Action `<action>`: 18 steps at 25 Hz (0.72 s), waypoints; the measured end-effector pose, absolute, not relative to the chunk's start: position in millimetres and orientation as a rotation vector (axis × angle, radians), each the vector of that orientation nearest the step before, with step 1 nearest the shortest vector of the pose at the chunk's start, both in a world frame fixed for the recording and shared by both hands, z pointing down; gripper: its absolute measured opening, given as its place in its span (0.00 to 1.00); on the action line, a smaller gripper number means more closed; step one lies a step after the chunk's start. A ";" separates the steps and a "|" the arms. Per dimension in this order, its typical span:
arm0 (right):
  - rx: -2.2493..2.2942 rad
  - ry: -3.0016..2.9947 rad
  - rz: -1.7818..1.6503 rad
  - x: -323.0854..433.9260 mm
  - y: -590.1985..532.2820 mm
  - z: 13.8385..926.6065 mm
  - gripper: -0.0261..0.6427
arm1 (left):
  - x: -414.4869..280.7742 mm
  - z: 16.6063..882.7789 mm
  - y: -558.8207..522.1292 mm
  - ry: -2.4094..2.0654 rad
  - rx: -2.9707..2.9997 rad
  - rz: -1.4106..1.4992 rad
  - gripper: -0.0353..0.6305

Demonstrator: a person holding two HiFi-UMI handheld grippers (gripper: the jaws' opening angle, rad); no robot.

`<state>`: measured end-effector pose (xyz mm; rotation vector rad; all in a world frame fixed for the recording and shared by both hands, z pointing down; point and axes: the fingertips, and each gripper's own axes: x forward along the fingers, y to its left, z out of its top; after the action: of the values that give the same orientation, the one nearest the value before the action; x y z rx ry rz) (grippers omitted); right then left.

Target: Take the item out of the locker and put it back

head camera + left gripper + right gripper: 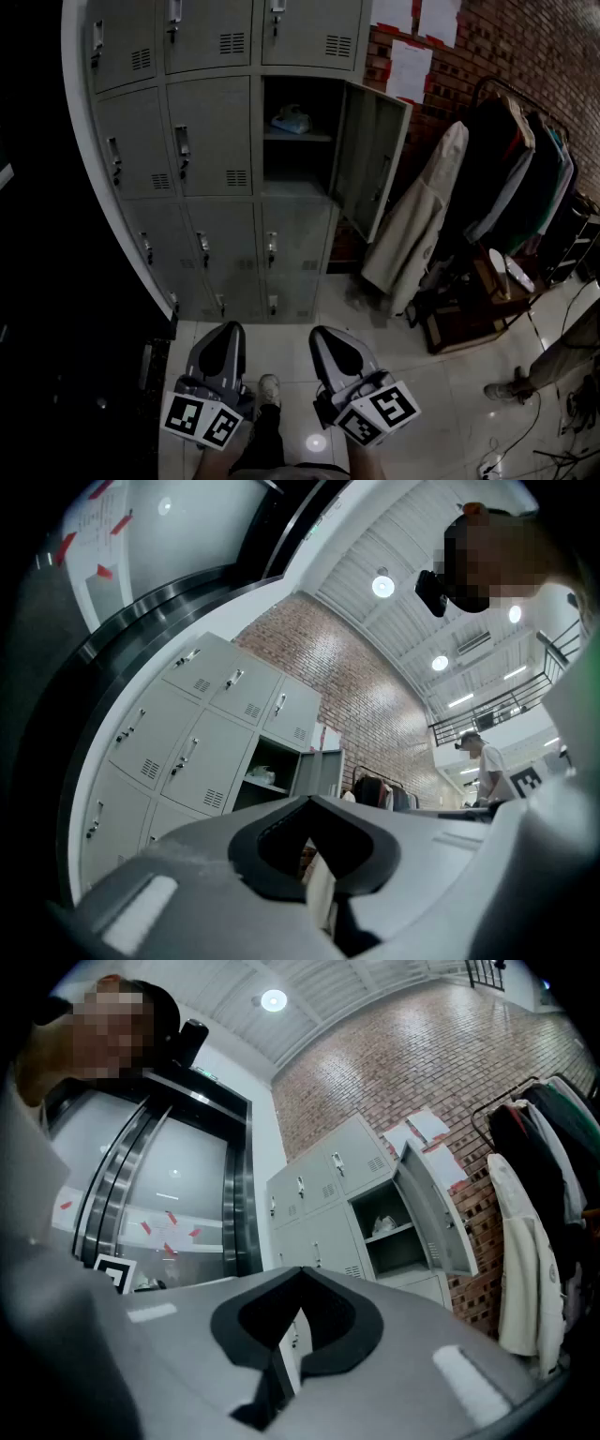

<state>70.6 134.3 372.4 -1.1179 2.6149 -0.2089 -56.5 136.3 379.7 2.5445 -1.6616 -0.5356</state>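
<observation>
A grey bank of lockers [211,141] stands ahead, and one locker's door [371,159] hangs open to the right. On the shelf inside lies a pale bagged item [291,120], also seen small in the left gripper view [262,774] and the right gripper view [385,1224]. My left gripper [228,330] and right gripper [325,335] are held low over the floor, well short of the lockers. Both are shut with nothing between their jaws.
A clothes rack [511,169] with hanging coats stands against the brick wall on the right, with a low wooden stand [469,309] below it. A person's leg and shoe [525,380] are at the right edge. My own shoe [269,389] shows between the grippers.
</observation>
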 end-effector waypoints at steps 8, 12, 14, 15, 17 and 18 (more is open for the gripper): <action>-1.053 2.626 -0.174 30.7 -14.1 358.0 0.04 | -87.5 364.2 -16.9 -1.673 2.585 -0.524 0.06; -1.039 2.622 -0.113 11.6 -111.4 330.8 0.04 | -102.0 345.9 -120.7 -1.690 2.638 -0.501 0.06; -1.069 2.608 -0.064 8.8 -160.1 313.6 0.04 | -107.8 333.9 -171.4 -1.672 2.647 -0.517 0.06; -1.091 2.594 -0.039 10.8 -183.5 305.3 0.04 | -108.5 325.7 -194.8 -1.658 2.656 -0.538 0.06; -1.128 2.561 -0.007 16.9 -224.7 291.6 0.04 | -105.4 306.9 -235.5 -1.626 2.689 -0.583 0.06; -1.140 2.551 -0.002 19.1 -240.3 287.8 0.04 | -103.1 299.2 -250.8 -1.607 2.703 -0.602 0.06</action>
<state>19.1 -240.3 287.8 -1.1402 2.5510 -0.0023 -103.1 -250.8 299.2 2.7035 -1.6074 -0.6022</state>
